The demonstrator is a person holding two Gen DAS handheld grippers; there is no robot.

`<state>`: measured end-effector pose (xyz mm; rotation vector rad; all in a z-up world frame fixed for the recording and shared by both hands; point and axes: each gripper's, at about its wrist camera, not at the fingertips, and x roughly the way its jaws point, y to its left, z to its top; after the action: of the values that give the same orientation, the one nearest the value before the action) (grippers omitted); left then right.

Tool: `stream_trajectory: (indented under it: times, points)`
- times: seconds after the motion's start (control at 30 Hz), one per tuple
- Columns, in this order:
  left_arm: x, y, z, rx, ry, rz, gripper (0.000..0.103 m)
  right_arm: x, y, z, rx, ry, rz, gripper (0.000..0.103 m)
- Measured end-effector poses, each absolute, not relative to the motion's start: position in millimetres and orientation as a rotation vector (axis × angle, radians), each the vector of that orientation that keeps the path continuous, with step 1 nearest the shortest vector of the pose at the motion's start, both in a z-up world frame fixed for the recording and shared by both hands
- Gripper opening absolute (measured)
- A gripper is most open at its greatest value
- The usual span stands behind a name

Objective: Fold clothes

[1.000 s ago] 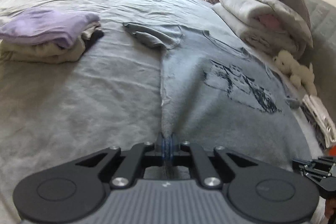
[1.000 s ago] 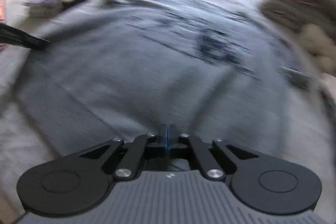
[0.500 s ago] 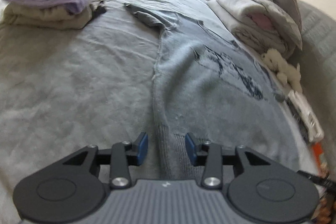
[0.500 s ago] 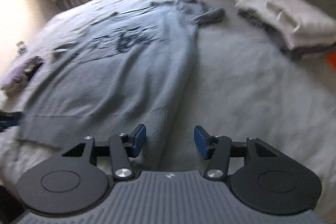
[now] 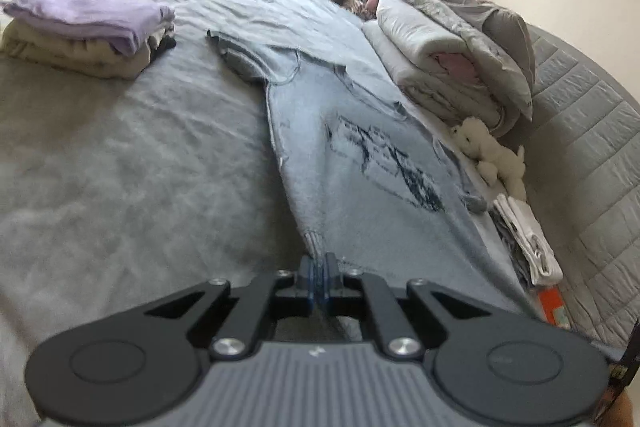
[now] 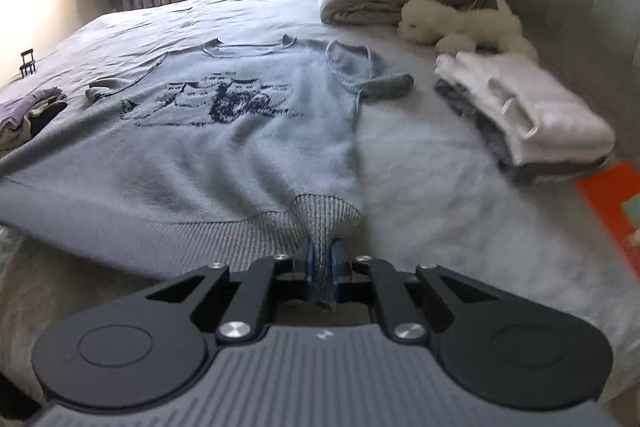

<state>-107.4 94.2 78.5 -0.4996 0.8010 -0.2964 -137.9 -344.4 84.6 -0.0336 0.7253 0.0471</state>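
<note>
Right wrist view shows the wide grey bed [image 6: 440, 211], where our pale blue knitted sweater with a dark printed motif [image 6: 192, 143] lies flat, front up. Our right tool [image 6: 322, 273] pinches its ribbed hem corner; our left tool [image 5: 319, 281] pinches the opposite one. We should lift both evenly, keeping the hem taut. Both tools angle downward.

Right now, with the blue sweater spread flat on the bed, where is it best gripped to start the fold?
At the two corners of the ribbed hem, from the near edge: the sweater lies flat, hem nearest. The right tool and left tool already pinch those corners.
</note>
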Motion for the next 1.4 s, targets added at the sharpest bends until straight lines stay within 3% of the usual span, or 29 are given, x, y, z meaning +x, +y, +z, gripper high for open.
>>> stream_trajectory:
  times: [0.13,0.33,0.5,0.67,0.8,0.83,1.03,1.2,1.27,1.4]
  points:
    - [-118,86,71,-0.445,0.839,-0.282,0.004,-149,-340,94,-0.108,0.728,0.05,0.008]
    - [-126,90,61,-0.388,0.879,-0.242,0.004,-153,-331,60,-0.208,0.813,0.038,0.008]
    - [-127,93,67,-0.359,0.84,-0.255,0.004,-162,-324,74,-0.252,0.759,0.027,0.008]
    - [-117,93,53,-0.322,0.902,-0.233,0.004,-151,-326,54,-0.23,0.841,0.103,0.012]
    - [-115,103,47,-0.353,0.936,-0.216,0.004,-159,-344,70,-0.069,0.74,0.116,0.039]
    - [-115,105,48,-0.36,0.929,-0.223,0.004,-160,-352,74,-0.001,0.717,0.113,0.04]
    - [-118,98,55,-0.331,0.865,-0.261,0.016,-135,-390,69,0.281,0.741,-0.025,0.04]
    - [-111,84,61,-0.292,0.813,-0.26,0.024,-114,-384,54,0.261,0.811,-0.061,0.04]
    - [-106,78,61,-0.261,0.803,-0.241,0.032,-110,-376,51,0.232,0.825,-0.04,0.04]
    - [-96,64,51,-0.23,0.836,-0.238,0.032,-109,-357,51,0.152,0.811,-0.009,0.04]
